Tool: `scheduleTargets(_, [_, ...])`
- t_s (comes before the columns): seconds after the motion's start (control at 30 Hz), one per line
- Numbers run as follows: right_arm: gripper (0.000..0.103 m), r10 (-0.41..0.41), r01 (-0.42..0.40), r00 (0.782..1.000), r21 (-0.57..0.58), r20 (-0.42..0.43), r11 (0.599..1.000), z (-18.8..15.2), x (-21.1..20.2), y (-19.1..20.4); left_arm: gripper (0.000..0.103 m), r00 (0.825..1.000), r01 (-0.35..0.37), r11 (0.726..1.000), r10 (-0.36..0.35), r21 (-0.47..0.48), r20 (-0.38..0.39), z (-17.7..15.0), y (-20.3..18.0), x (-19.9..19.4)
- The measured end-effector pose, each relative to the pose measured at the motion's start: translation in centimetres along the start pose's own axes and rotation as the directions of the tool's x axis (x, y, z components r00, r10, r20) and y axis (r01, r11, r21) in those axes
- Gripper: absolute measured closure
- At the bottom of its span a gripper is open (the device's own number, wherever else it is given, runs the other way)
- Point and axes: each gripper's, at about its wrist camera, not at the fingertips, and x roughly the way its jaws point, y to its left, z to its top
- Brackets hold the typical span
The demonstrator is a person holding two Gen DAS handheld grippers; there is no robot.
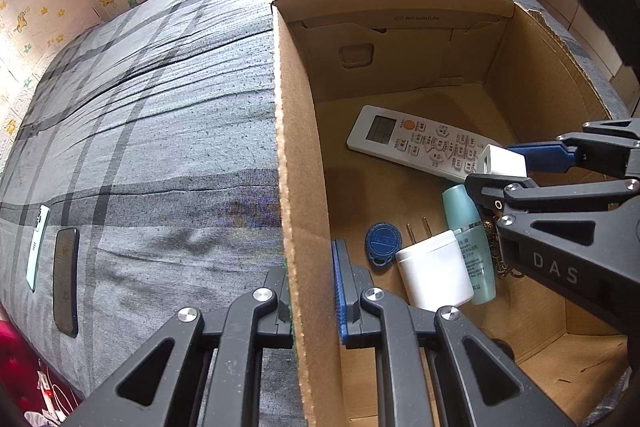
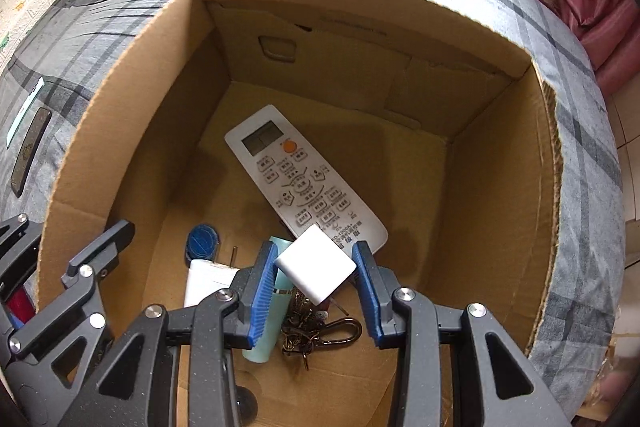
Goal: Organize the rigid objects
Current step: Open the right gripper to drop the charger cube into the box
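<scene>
Two phones (image 1: 56, 259) lie on the plaid bedspread (image 1: 160, 127). Left gripper (image 1: 310, 291) pinches the cardboard box (image 1: 298, 187) wall; right gripper (image 2: 314, 291) clamps a white charger (image 2: 316, 269) above the remote (image 2: 300, 183), bottle (image 2: 266, 323) and keychain (image 2: 316, 335).

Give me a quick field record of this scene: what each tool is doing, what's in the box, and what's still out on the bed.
left tool: straddling the brown cardboard box wall
right tool: white square charger block between its fingers, above the box floor
in box: white remote control, blue round key fob, white plug adapter, teal tube, metal keychain
on grey plaid bedsheet: black phone, mint phone
</scene>
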Motion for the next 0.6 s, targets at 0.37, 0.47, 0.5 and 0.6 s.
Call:
scheduleTargets(0.37, [0.051,-0.003,0.003,0.999,-0.002,0.037,1.0,0.1,-0.7,-0.2,0.089,1.0,0.0,1.0,0.0,-0.001,-0.002,0.1,0.3,-0.1])
scheduleTargets(0.47, [0.045,-0.006,0.006,0.998,0.006,0.06,1.0,0.2,-1.7,-0.3,0.089,1.0,0.0,1.0,0.0,-0.001,-0.001,0.1,0.3,0.0])
scheduleTargets(0.5, [0.045,-0.008,0.008,0.997,0.009,0.072,1.0,0.2,-2.1,-0.4,0.089,1.0,0.0,1.0,0.0,-0.001,-0.001,0.1,0.3,-0.1])
scheduleTargets(0.6, [0.044,-0.009,0.007,0.996,0.016,0.091,1.0,0.3,-3.2,-0.5,0.089,1.0,0.0,1.0,0.0,-0.001,-0.002,0.1,0.3,-0.1])
